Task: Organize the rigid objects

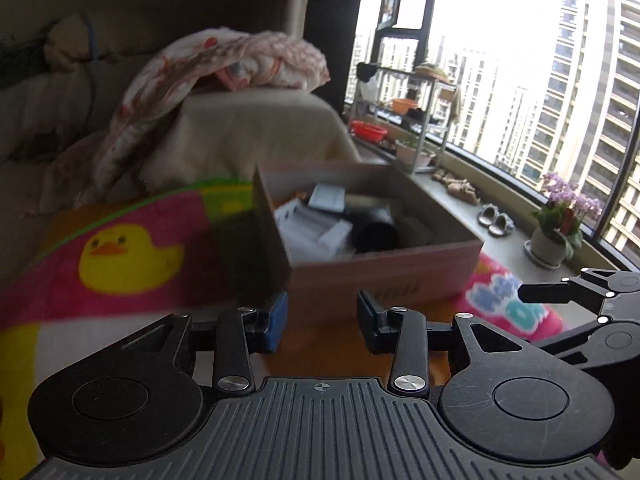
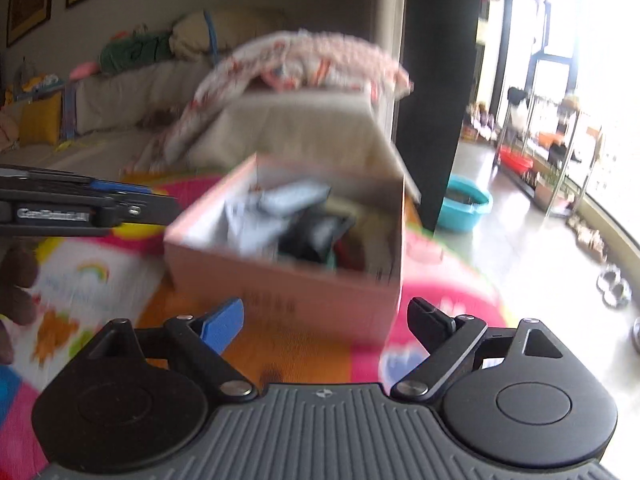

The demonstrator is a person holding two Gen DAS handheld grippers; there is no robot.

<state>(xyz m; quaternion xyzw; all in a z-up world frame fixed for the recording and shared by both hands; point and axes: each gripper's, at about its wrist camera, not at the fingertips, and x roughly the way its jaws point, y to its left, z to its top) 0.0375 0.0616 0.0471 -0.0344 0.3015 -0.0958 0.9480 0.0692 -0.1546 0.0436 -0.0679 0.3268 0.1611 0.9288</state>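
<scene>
1. Squarely ahead of both grippers, a pink cardboard box [image 1: 384, 268] is sitting on a bright children's play mat [image 1: 132, 256] printed with a yellow duck, and it is already holding a jumble of rigid objects [image 1: 320, 220]: pale flat packets, a dark cylinder and other items too blurred to name.

2. Seen from the left wrist, the box's long axis is running away from the camera and slightly to the right, with its near short wall facing the jaws; a dark blurred shape [image 1: 256, 264] is standing against its near left corner, and what it is cannot be told.

3. Nearest to that wall, the left gripper [image 1: 322, 326] is hovering with its jaws released and nothing between the blue pads, the box lying straight ahead and just beyond them.

4. Slightly to the side, the right gripper [image 2: 324, 328] is also hanging with jaws spread wide and empty, the box [image 2: 288, 292] lying ahead and a little to its left; the left gripper [image 2: 80, 210] is showing at the left edge of that view, level with the box's near corner.

5. Judging by these positions, the left gripper is sitting closer to the box's near left corner, the right to its right side.

6. Behind the box, a covered sofa draped with a floral quilt [image 1: 224, 64] is filling the background.
</scene>
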